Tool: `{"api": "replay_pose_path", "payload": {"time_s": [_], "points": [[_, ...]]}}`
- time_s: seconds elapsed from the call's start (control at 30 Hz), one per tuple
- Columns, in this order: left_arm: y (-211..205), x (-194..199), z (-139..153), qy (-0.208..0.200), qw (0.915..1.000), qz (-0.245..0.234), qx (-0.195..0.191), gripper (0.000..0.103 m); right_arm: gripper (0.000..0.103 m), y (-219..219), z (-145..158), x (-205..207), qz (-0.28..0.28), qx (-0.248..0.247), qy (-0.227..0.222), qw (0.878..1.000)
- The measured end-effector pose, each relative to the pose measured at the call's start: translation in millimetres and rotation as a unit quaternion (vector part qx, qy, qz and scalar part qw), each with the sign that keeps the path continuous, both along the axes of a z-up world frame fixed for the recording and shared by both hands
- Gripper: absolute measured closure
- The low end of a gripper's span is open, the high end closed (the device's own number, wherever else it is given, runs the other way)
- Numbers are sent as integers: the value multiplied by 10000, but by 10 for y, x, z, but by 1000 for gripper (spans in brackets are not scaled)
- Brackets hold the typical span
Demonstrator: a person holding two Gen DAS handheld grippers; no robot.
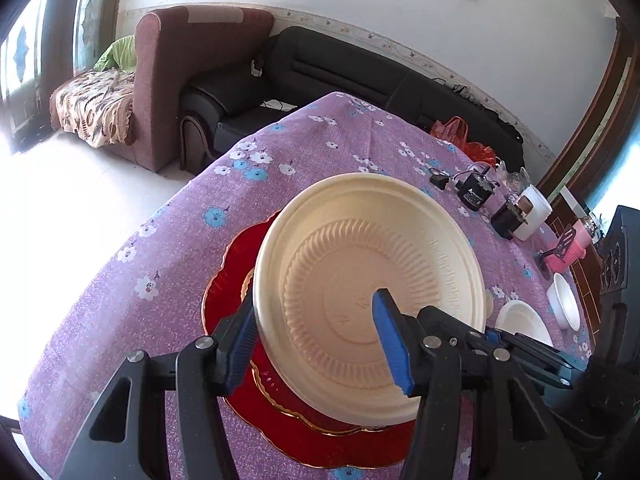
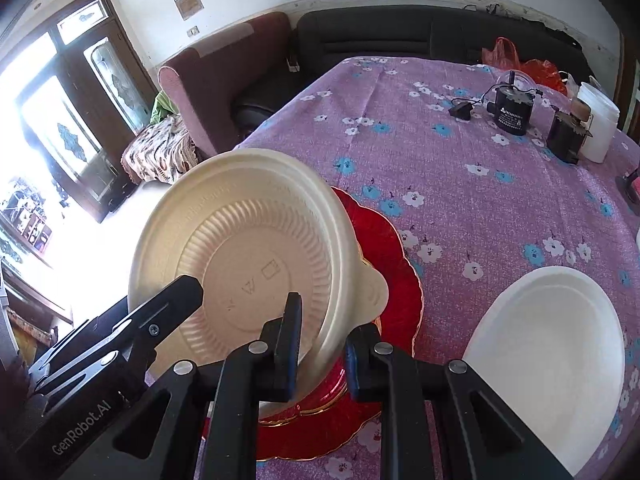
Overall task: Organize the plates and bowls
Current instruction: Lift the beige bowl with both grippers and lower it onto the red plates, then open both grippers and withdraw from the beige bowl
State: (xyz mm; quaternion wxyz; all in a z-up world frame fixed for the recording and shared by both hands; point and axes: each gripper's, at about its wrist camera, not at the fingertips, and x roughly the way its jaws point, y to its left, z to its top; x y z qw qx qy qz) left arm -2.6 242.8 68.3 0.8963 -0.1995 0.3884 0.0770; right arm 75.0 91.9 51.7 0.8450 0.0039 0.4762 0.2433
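Left gripper (image 1: pixel 316 340) spread wide around the near rim of the cream disposable bowl (image 1: pixel 368 280), one blue pad outside the wall, the other inside over the ribbed bottom; no clear pinch seen. Right gripper (image 2: pixel 320 344) astride the same bowl's rim beside the small tab, fingers close on the wall, apparently pinching it. Bowl tilted, resting over the red scalloped plate (image 1: pixel 224 304) with gold edge, on the purple flowered surface (image 1: pixel 168 232). White bowl (image 2: pixel 552 344) waiting just beside, at the right; a second white bowl (image 1: pixel 564 300) farther off. Black pump and white jar well apart at the far edge.

Step in hand, by judgement: handling the cream bowl above the red plate, either lifting or setting down. Next move probably calls for a firm hold by one gripper, level bowl, then grouping with the white bowls, without dragging the plate.
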Motion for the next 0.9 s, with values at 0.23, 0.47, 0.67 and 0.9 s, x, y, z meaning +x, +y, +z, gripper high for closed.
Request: {"api": "replay_pose_path", "payload": {"time_s": [0.23, 0.47, 0.67, 0.9], "points": [[30, 88, -133, 165, 9999, 21, 26, 48, 82, 70, -105, 57, -12, -152, 53, 9999], [33, 104, -144, 161, 9999, 50, 33, 47, 82, 91, -174, 80, -33, -135, 127, 9998], [13, 109, -131, 147, 9999, 43, 31, 45, 82, 80, -198, 94, -81, -106, 134, 9998], [16, 16, 2, -17, 10000, 58, -47, 34, 73, 32, -173, 88, -209, 94, 61, 9997]]}}
